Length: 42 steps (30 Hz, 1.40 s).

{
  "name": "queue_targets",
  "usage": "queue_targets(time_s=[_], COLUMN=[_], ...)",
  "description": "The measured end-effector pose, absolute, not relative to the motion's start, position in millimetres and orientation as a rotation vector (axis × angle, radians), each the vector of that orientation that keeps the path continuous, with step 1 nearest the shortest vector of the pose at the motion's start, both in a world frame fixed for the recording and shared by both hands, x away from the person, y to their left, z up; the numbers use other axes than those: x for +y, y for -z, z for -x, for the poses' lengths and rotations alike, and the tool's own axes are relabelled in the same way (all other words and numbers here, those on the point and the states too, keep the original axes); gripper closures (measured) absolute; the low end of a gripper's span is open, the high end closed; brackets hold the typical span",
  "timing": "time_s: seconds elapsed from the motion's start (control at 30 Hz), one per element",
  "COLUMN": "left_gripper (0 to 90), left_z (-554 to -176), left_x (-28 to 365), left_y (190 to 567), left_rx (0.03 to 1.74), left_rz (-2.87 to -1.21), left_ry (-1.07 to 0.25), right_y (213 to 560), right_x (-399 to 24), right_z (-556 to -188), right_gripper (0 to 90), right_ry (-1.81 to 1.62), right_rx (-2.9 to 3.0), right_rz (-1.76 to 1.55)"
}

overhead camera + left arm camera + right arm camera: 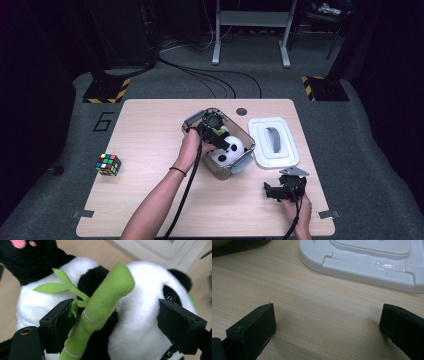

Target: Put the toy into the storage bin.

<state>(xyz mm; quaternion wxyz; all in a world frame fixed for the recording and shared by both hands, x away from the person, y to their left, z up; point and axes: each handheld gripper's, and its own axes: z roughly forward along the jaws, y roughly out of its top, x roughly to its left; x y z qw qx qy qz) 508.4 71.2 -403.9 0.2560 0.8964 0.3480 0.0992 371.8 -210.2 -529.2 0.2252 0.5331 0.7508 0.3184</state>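
High view: left claw seemingly angled down over panda.

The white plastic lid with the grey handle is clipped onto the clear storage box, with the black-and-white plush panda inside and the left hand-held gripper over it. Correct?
Not quite. The white plastic lid with the grey handle is off, lying flat on the wooden table to the right of the clear storage box, as the high view shows. The black-and-white plush panda is inside, with the left hand-held gripper over it.

A lab or recording studio is suggested by a lone wooden table set on grey carpet, hazard-striped stand bases, trailing floor cables and dark surroundings.
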Motion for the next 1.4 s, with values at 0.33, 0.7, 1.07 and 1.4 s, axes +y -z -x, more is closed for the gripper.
queue_targets(time_s=[0.33,0.7,1.07,1.4], left_gripper=[15.9,11.7,6.7,4.0], left_z=[-507.6,-492.7,-467.4,-440.3], left_x=[83.3,105.1,135.9,171.8], left_y=[395.1,374.9,357.6,361.9], left_rx=[0.936,0.916,0.905,0.946], left_rz=[-2.349,-2.270,-2.211,-2.160], left_ry=[-0.238,-0.262,-0.342,-0.388], right_y=[529.3,529.3,529.2,529.1], right_x=[-210.1,-210.1,-210.1,-210.2], right_z=[-371.9,-371.9,-372.0,-372.0], right_gripper=[0.0,0.0,0.0,0.0], right_ry=[-0.879,-0.879,-0.878,-0.878], right_rx=[2.069,2.070,2.070,2.071], right_rz=[-1.470,-1.470,-1.471,-1.471])
